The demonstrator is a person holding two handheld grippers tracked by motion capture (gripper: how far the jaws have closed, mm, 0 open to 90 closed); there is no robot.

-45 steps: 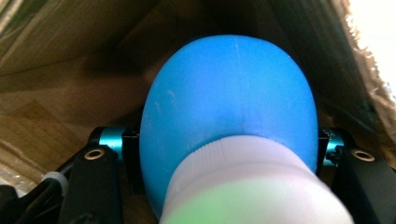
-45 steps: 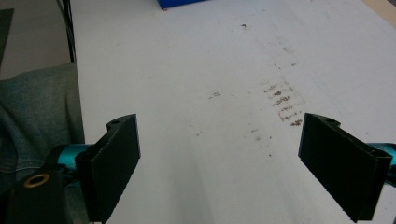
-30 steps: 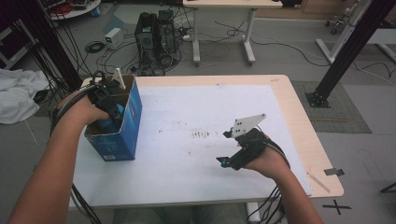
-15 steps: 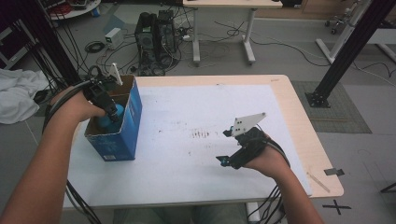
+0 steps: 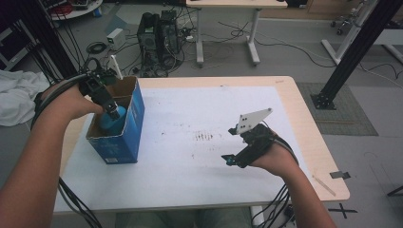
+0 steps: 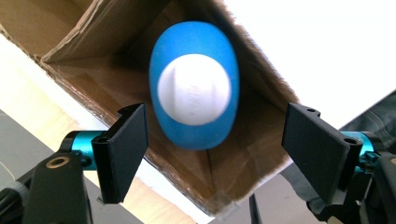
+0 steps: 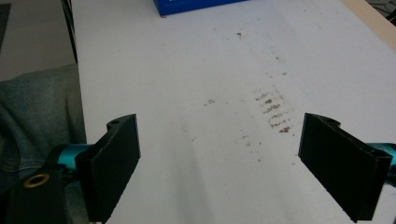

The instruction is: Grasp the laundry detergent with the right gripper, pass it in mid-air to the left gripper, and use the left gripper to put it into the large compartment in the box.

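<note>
- Lab room, white-topped table; work centres on the cardboard box at its left edge.
- Blue bottle, white cap up, lies inside the box; looks light, smooth, slippery plastic. Best gripped across the body.
- Left gripper above it, jaws just been opening, nothing clamped.
- Right gripper wide, empty, over the tabletop.
- Computer towers, cables on floor beyond.

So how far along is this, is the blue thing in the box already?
Mostly done, it seems. The blue-and-white object already lies inside the open cardboard box. In hand: the left gripper sits over the box mouth; its jaws have just been opening and stand apart from the object, not pressing it. Left: drawing that hand clear. The right gripper waits open and empty over the white table.
</note>
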